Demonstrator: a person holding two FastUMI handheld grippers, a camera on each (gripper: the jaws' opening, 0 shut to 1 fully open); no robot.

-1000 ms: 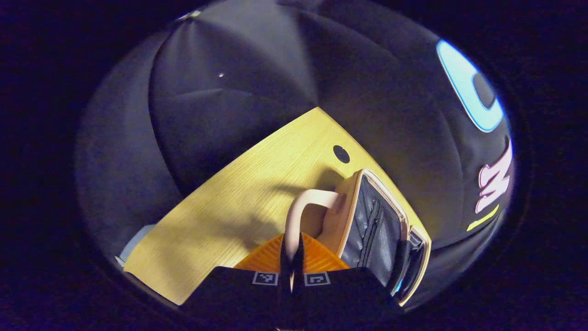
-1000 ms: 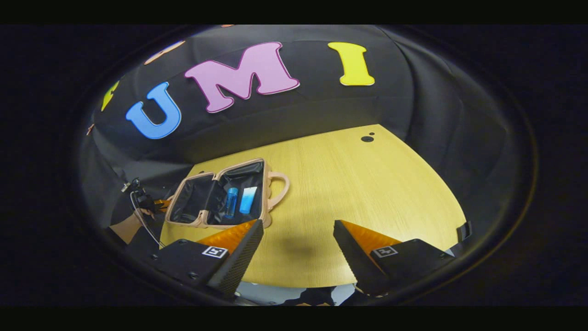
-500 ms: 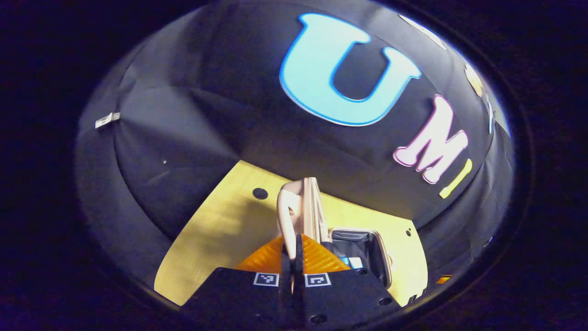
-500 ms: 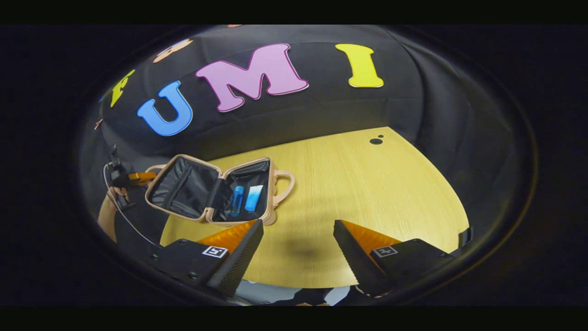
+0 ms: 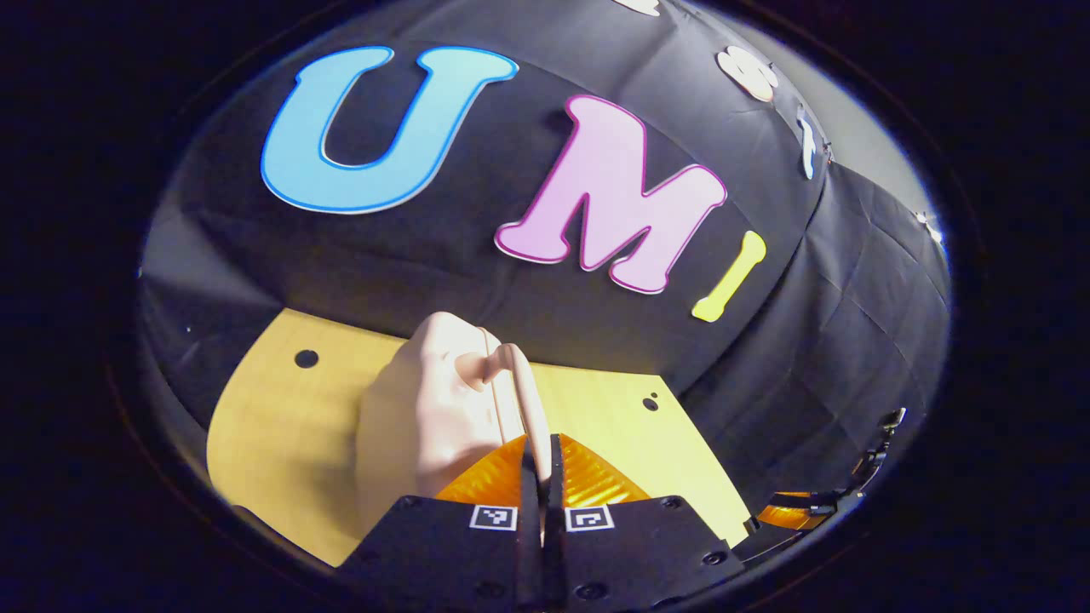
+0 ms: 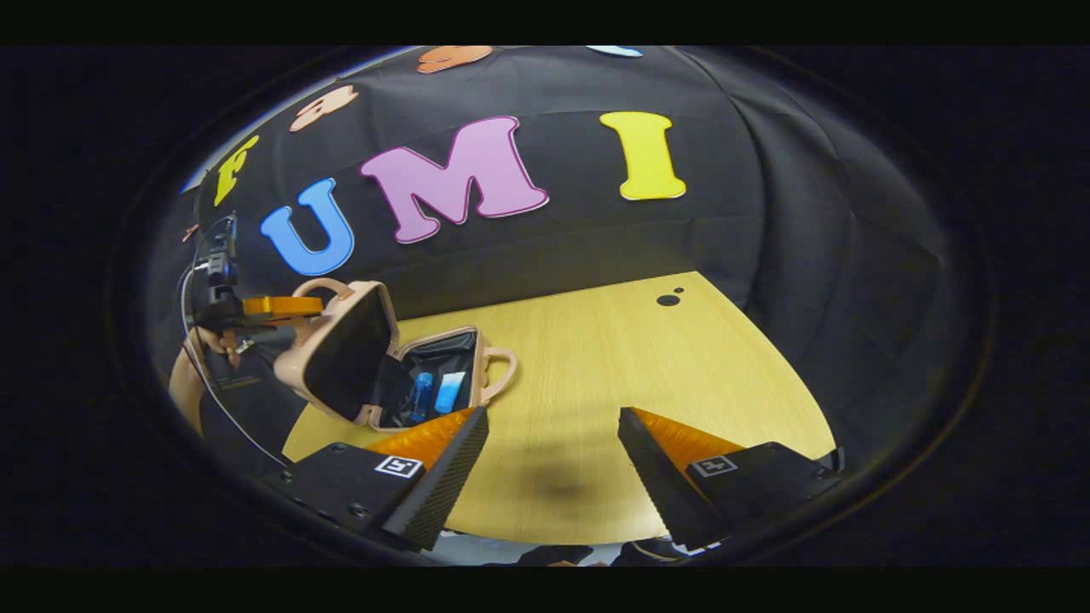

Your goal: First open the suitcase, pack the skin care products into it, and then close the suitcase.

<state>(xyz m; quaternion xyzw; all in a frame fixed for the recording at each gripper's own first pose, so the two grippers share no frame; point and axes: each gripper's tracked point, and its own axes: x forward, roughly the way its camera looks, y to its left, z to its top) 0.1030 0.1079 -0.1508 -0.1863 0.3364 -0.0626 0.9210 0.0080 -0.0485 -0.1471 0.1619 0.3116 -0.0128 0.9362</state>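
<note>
The small beige hard-shell suitcase (image 6: 366, 358) is sitting at nine o'clock on the pale wooden table (image 6: 647, 375), its lid (image 6: 341, 353) standing half raised over two blue skin care bottles (image 6: 434, 393). The left gripper (image 5: 542, 455) is pinching the lid's beige handle (image 5: 519, 383). The right gripper (image 6: 553, 464) is hovering wide apart, holding nothing.
</note>
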